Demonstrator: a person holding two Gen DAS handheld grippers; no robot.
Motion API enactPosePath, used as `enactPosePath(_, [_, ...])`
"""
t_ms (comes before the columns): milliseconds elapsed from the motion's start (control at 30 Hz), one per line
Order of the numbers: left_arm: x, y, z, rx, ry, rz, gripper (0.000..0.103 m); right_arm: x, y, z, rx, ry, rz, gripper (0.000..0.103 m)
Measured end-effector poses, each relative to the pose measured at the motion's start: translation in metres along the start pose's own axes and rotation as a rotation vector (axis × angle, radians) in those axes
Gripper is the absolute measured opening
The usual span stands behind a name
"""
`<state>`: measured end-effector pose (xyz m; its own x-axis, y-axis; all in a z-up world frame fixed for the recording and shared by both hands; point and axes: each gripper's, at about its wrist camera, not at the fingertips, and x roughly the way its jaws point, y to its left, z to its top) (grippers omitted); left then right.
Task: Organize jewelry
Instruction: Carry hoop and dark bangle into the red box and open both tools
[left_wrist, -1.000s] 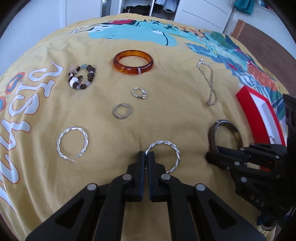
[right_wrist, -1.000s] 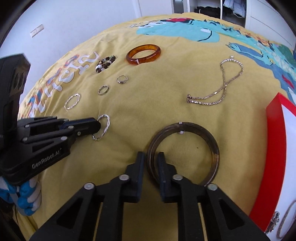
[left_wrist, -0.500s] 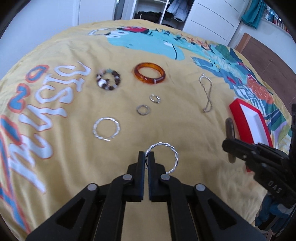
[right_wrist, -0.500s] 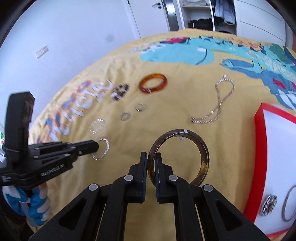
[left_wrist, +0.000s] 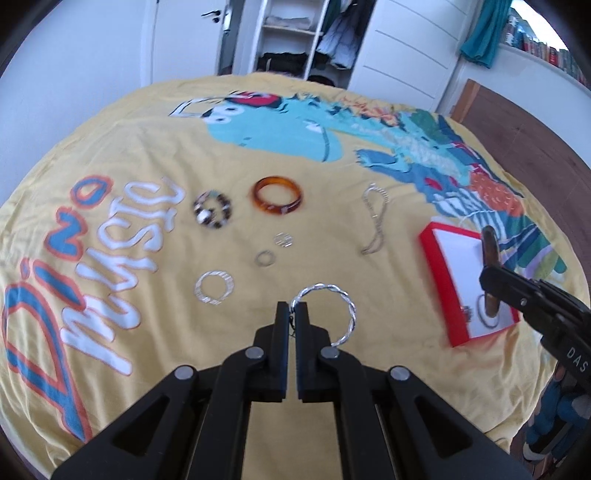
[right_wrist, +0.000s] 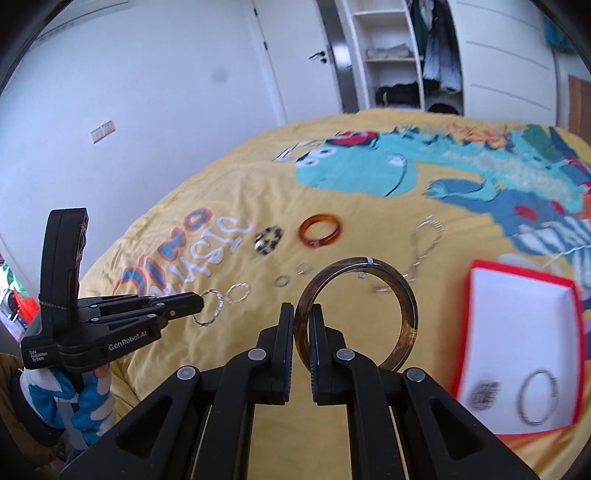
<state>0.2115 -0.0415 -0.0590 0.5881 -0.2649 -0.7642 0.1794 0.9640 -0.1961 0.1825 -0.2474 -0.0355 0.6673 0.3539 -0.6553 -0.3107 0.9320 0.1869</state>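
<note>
My left gripper (left_wrist: 292, 314) is shut on a twisted silver hoop (left_wrist: 341, 310) and holds it high above the yellow bedspread; it also shows in the right wrist view (right_wrist: 210, 308). My right gripper (right_wrist: 303, 317) is shut on a dark brown bangle (right_wrist: 391, 291), raised in the air. In the left wrist view that bangle (left_wrist: 489, 251) hangs over the red jewelry box (left_wrist: 432, 254). The red box (right_wrist: 476, 325) with a white lining holds a silver hoop (right_wrist: 537, 397) and a small sparkly piece (right_wrist: 484, 395).
On the bedspread lie an amber bangle (left_wrist: 277, 195), a beaded bracelet (left_wrist: 212, 211), two small rings (left_wrist: 265, 258), a second twisted silver hoop (left_wrist: 214, 287) and a silver chain (left_wrist: 375, 221). An open wardrobe (left_wrist: 291, 37) stands behind the bed.
Both grippers have lifted well up from the bedspread, each carrying its piece. The right gripper with the brown bangle has moved toward the red box.
</note>
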Motion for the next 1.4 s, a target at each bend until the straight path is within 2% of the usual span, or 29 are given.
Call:
enactPosePath(267, [0.014, -0.072, 0.021, 0.091, -0.001, -0.077, 0.002, -0.037, -0.07, -0.003, 0.027, -0.012, -0.131, 0.007])
enactPosePath(533, [0.055, -0.142, 0.037, 0.15, 0.027, -0.149, 0.002, -0.04, -0.141, -0.009, 0.064, 0.013, -0.215, 0.007])
enactPosePath(900, [0.136, -0.228, 0.041, 0.262, 0.085, -0.193, 0.002, -0.003, -0.219, -0.019, 0.087, 0.088, -0.245, 0.007])
enactPosePath(1167, [0.177, -0.256, 0.028, 0.33, 0.125, -0.171, 0.002, 0.028, -0.254, -0.027, 0.089, 0.163, -0.234, 0.007])
enactPosePath(1400, [0.196, -0.267, 0.016, 0.375, 0.156, -0.156, 0.002, 0.052, -0.262, -0.032, 0.077, 0.228, -0.221, 0.008])
